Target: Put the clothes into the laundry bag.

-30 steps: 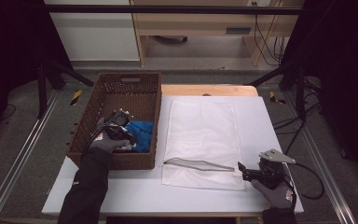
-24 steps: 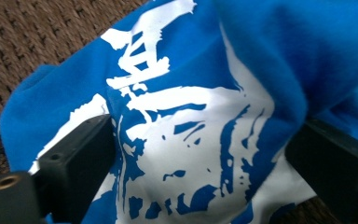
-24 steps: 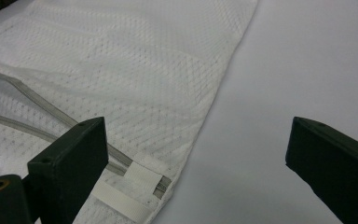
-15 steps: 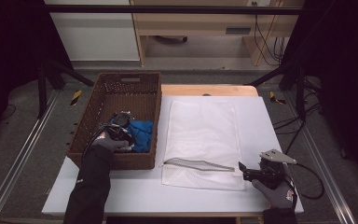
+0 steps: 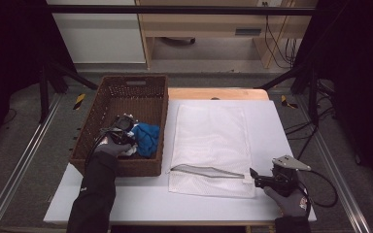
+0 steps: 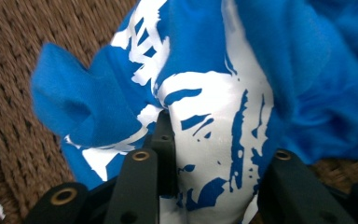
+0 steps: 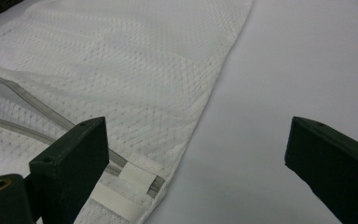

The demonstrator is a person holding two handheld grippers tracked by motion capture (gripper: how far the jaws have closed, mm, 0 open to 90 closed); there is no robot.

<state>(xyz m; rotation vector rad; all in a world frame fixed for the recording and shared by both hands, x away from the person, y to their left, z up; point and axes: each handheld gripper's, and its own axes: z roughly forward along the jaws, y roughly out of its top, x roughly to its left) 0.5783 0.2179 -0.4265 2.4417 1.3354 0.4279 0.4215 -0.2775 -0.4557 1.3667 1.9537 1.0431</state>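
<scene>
A soft blue cloth with white print [image 5: 145, 138] is lying in the brown woven basket [image 5: 102, 111], at the near right part of it. The left gripper [image 5: 122, 133] is pressed into this cloth, and in the left gripper view a fold of the blue cloth [image 6: 205, 116] is seen squeezed between the jaws, so it looks clamped on it. The cloth should be lifted straight up, so that it is not dragged on the basket's tall right wall. The white mesh bag with a zipper [image 5: 211, 145] is spread flat on the white table [image 5: 141, 199], just beside the basket. Its mouth is open at the near edge. The right gripper [image 5: 253, 179] is held wide apart near the bag's corner [image 7: 135, 182], not touching it. That corner could be pinched to keep the mouth open. Bare table is left on the right for moving.
</scene>
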